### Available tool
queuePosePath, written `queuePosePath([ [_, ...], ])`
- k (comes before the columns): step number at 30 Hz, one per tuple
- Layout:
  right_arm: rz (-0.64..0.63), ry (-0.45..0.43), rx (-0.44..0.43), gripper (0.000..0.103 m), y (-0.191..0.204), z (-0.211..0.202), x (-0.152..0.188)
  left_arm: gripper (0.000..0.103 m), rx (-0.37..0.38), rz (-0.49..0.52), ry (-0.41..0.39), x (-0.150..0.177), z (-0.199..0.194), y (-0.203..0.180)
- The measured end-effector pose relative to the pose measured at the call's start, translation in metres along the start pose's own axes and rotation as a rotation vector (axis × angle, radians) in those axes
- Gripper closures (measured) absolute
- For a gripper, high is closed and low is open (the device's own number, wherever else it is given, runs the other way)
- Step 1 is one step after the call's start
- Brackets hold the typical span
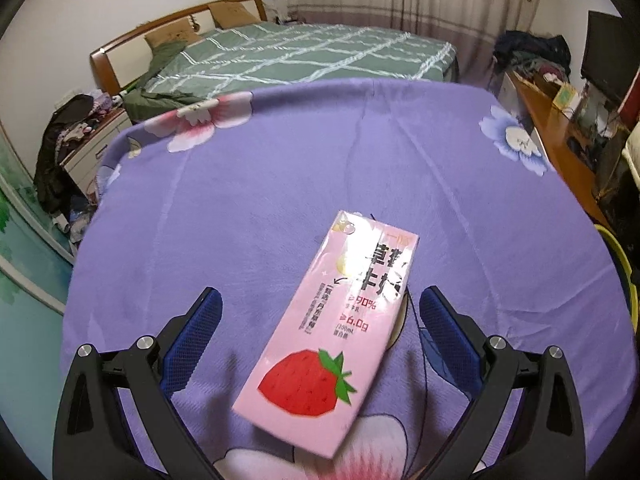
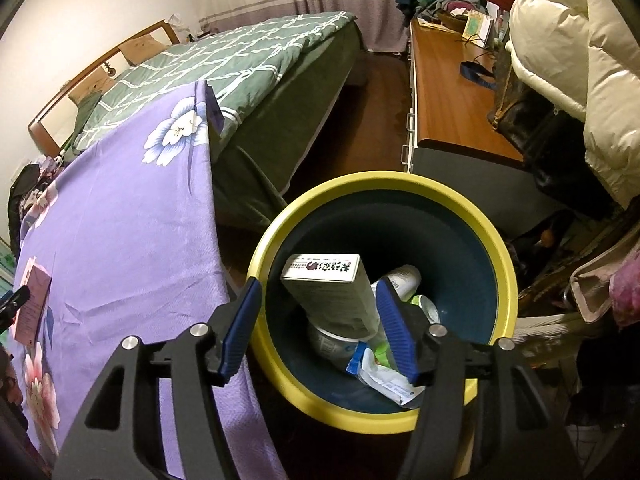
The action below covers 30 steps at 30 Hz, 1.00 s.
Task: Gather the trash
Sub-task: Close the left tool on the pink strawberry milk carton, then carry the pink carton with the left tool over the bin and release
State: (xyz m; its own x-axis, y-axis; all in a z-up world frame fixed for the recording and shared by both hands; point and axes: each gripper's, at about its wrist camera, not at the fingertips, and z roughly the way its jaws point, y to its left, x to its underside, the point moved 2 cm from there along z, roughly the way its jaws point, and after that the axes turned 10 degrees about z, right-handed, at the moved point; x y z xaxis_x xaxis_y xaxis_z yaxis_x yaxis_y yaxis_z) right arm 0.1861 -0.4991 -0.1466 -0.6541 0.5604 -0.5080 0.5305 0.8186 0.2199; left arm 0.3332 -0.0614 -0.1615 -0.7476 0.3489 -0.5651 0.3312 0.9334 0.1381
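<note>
A pink strawberry milk carton [image 1: 326, 328] lies flat on the purple flowered tablecloth [image 1: 240, 200]. My left gripper [image 1: 320, 300] is open just above the cloth, its blue pads either side of the carton without touching it. The carton also shows small in the right wrist view [image 2: 30, 304]. My right gripper [image 2: 318, 292] is open and empty above a yellow-rimmed bin [image 2: 460, 196]. In the bin a white box [image 2: 332, 292] stands on end among a bottle [image 2: 400, 280], a can [image 2: 332, 344] and a wrapper [image 2: 384, 380].
The table's right edge [image 2: 212, 216] drops off beside the bin. A green-quilted bed [image 1: 304, 56] stands behind the table. A wooden desk [image 2: 452, 92] with clutter and a white puffy coat [image 2: 568, 60] are to the right.
</note>
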Motion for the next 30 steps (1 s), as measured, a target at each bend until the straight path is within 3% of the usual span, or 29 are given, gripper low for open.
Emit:
queuePosePath([
  [3,-0.002,0.003,-0.003,0.046,0.001,0.001,0.001,0.01,0.012,0.005,0.029,0.001,0.011,0.0],
  [5,-0.003,0.005,-0.005,0.046,0.001,0.001,0.001,0.021,0.019,0.005,0.049,0.002,0.017,-0.001],
  [14,-0.006,0.017,-0.029,0.046,0.001,0.005,0.003,0.051,0.069,0.004,0.079,0.004,0.021,-0.007],
  [22,-0.038,0.005,-0.036,0.046,0.0,-0.001,0.006,0.052,0.105,0.053,0.039,-0.003,0.0,-0.036],
  [30,-0.04,-0.007,-0.047,0.046,-0.02,-0.014,0.013,0.052,0.177,0.172,-0.039,-0.031,-0.037,-0.106],
])
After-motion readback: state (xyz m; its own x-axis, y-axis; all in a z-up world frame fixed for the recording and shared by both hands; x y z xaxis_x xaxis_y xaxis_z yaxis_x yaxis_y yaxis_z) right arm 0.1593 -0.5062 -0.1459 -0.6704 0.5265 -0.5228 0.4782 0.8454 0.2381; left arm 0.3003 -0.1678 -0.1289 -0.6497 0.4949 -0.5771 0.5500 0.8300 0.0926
